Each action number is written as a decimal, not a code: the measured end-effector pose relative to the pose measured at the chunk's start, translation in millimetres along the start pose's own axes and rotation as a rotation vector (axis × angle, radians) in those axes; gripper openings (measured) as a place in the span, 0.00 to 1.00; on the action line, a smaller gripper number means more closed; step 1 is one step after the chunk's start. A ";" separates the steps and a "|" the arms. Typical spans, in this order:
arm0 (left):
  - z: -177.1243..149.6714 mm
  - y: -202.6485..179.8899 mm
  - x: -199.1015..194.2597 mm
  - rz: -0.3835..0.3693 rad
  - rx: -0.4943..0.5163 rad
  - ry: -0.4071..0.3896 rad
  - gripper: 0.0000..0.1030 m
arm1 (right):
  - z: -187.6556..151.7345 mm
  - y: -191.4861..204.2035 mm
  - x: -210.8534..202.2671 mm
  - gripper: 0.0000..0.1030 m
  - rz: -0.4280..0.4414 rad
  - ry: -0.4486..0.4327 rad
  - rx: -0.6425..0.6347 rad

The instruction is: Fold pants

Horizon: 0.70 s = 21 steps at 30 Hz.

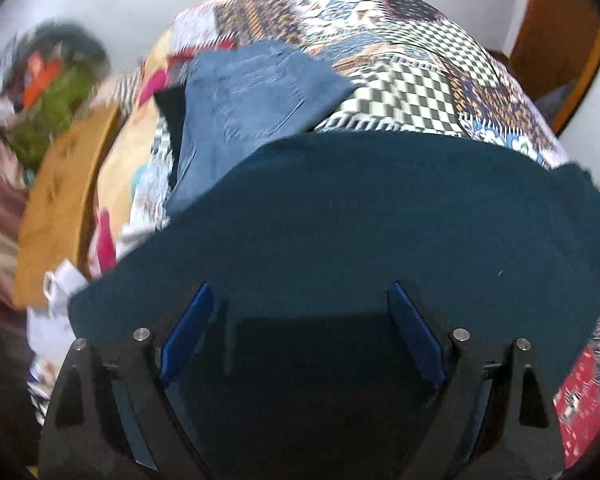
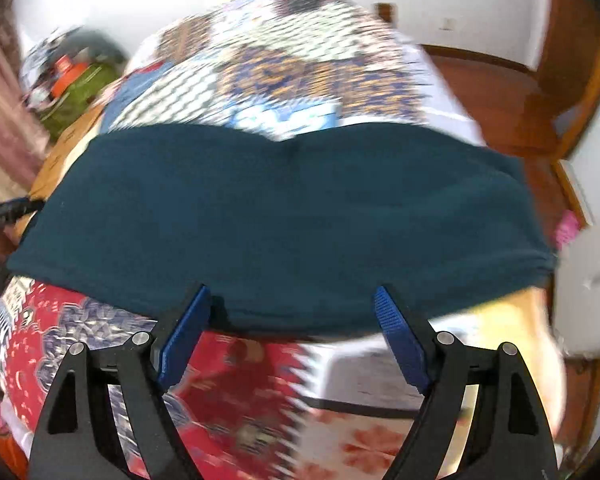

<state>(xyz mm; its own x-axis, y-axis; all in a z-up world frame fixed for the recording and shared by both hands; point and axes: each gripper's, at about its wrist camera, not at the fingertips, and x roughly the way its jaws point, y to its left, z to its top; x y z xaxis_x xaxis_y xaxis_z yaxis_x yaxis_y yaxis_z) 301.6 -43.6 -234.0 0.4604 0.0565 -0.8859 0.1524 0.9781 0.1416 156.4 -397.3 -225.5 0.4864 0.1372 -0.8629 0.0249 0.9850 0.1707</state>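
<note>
Teal pants lie crosswise on the bedspread.
Left gripper and right gripper both released, empty; background blurred; folded jeans beyond.

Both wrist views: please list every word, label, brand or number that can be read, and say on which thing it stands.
No text can be read in either view.
Black object at the left edge of the right wrist view: pale marks on it, too small and blurred to read.
Jeans, dark green pants, patterned bedsheet: no words visible, only patterns.
</note>
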 end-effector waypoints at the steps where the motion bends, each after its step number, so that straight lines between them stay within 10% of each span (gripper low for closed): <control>1: 2.2 -6.1 0.0 0.020 0.024 -0.014 0.87 | 0.2 -10.2 -5.3 0.78 -0.011 -0.013 0.027; 9: 25.0 -44.8 6.5 -0.065 0.113 0.018 0.87 | -5.1 -101.3 -12.6 0.80 -0.087 -0.073 0.368; 21: 37.8 -132.5 12.4 -0.119 0.320 0.046 0.88 | -21.1 -148.4 7.5 0.81 0.031 -0.133 0.633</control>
<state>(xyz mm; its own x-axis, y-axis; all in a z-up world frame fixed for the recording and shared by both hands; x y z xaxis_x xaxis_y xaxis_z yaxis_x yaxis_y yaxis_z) 320.1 -180.1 -247.0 0.3838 -0.0384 -0.9226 0.4731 0.8662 0.1607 138.0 -540.2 -267.3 0.5984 0.1102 -0.7936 0.4994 0.7232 0.4770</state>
